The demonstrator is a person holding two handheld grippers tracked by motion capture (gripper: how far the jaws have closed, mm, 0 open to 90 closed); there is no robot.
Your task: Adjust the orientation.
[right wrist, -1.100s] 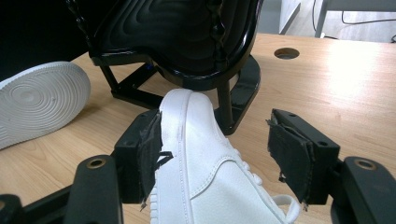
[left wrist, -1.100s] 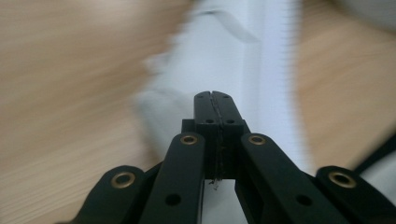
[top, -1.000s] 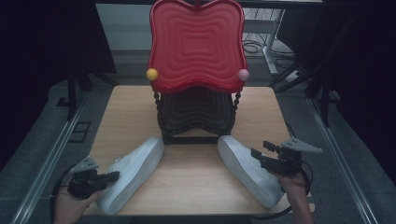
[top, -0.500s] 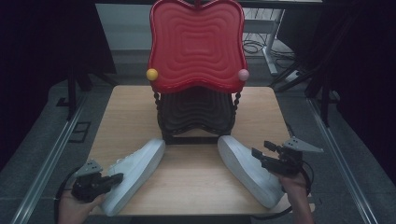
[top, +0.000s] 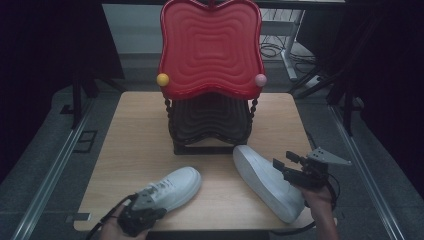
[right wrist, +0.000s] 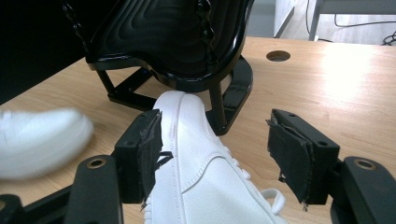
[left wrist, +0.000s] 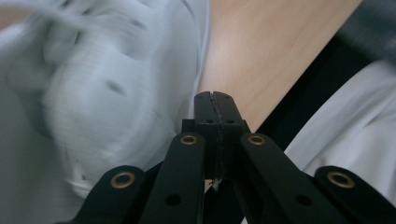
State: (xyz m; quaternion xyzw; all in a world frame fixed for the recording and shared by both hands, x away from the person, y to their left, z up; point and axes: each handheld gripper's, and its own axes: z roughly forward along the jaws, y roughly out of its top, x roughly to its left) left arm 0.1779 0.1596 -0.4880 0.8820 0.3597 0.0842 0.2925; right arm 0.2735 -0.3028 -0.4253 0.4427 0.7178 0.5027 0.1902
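The table (top: 135, 150) carries a red-and-black rack (top: 210, 100) at its far edge. Nearer the front edge lie two white shoes: the left shoe (top: 172, 187) and the right shoe (top: 267, 182).

To seat each shoe well, I would nudge it toe-first, squarely toward the rack's base.

The left hand-held gripper (top: 137, 216), jaws pressed together, is at the left shoe's heel; whether it touches is unclear. The right hand-held gripper (right wrist: 215, 154) is spread wide astride the right shoe, pads apart from it.

The high view is looking forward and down over my table (top: 130, 150). My left gripper view is pressing close against the left shoe (left wrist: 93, 93). My right gripper view is facing the rack (right wrist: 177, 42), sharing the right shoe (right wrist: 196, 172) at lower centre.
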